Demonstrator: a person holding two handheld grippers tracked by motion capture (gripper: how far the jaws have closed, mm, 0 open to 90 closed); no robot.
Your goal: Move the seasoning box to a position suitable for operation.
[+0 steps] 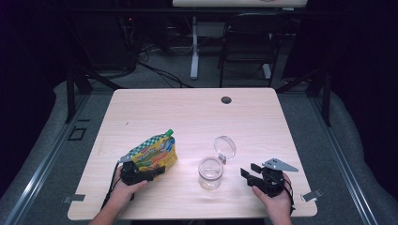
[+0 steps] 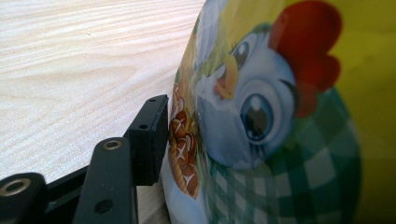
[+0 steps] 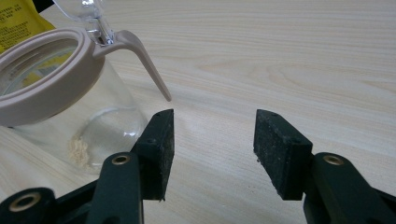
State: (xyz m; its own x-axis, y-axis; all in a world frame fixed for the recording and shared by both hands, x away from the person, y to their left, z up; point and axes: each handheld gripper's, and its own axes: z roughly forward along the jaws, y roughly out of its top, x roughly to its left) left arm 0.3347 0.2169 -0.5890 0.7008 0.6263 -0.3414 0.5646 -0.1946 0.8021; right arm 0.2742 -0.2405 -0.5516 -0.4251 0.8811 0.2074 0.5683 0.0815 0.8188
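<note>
Between the jaws of my left claw (image 1: 149,174) sat the snack pouch (image 1: 154,153), a yellow bag with a green-and-white checked top and a green cap at its far corner. From the left gripper view I saw one black jaw pressed flat against the printed side of the pouch (image 2: 261,121), right beside the cartoon chicken; the other jaw was hidden behind the bag, but the claw was clamped on it. The pouch leaned away from the claw, its lower edge resting on the worktop (image 1: 187,112).

Over to the right of that claw stood the glass jar (image 1: 210,172), upright, with its clear lid (image 1: 225,146) flipped open and standing up at the far side of the rim. My right claw (image 1: 250,172) hovered just beside the jar, on the side away from the pouch, jaws apart and gripping nothing. In the right gripper view the jar (image 3: 70,107) was to the left of the claw (image 3: 214,154), near its left jaw but not touching it. The jar's beige collar carried a thin lever that pointed down towards the gap between the jaws. A small pinch of pale crumbs (image 3: 78,152) lay on the jar's floor.
</note>
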